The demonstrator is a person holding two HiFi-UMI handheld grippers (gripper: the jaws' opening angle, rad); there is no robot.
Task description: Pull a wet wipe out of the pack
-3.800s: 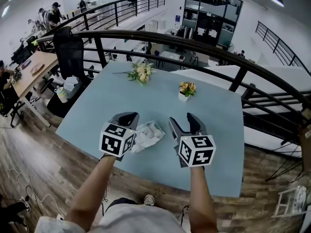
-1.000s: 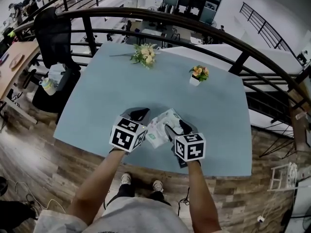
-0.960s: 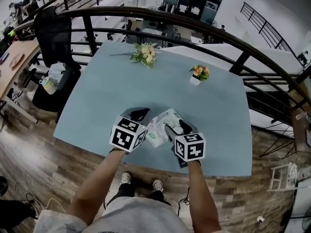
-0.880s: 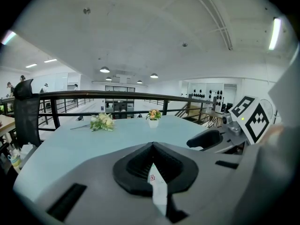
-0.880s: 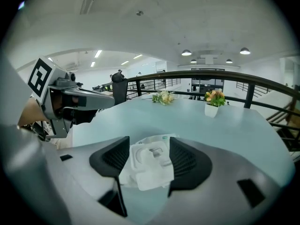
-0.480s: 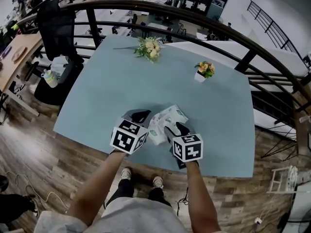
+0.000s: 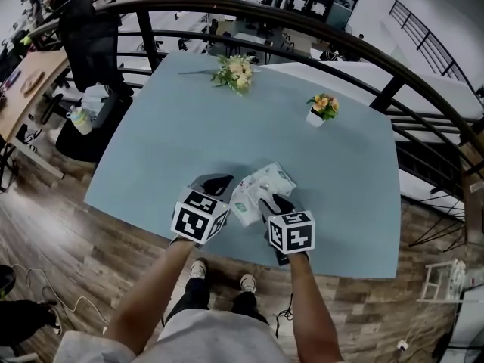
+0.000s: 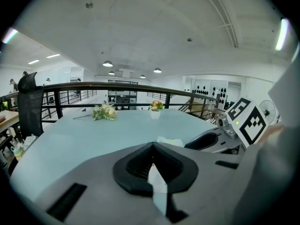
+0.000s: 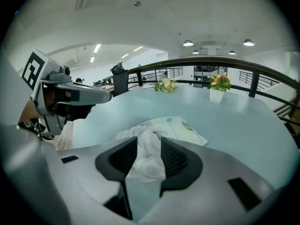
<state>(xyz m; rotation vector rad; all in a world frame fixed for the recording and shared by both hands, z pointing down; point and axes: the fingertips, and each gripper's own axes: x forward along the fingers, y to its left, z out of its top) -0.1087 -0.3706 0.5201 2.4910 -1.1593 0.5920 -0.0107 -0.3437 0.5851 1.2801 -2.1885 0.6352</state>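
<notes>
Right gripper view: right gripper, jaws just closing, pinches wet wipe near table's front edge.

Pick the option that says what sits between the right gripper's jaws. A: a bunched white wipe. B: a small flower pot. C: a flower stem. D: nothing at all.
A: the right gripper view shows a white wipe filling the gap of the right gripper, whose jaws have just been closing on it, with the pack behind it on the table.

wipe pack near edge hidden, print unreadable
</notes>
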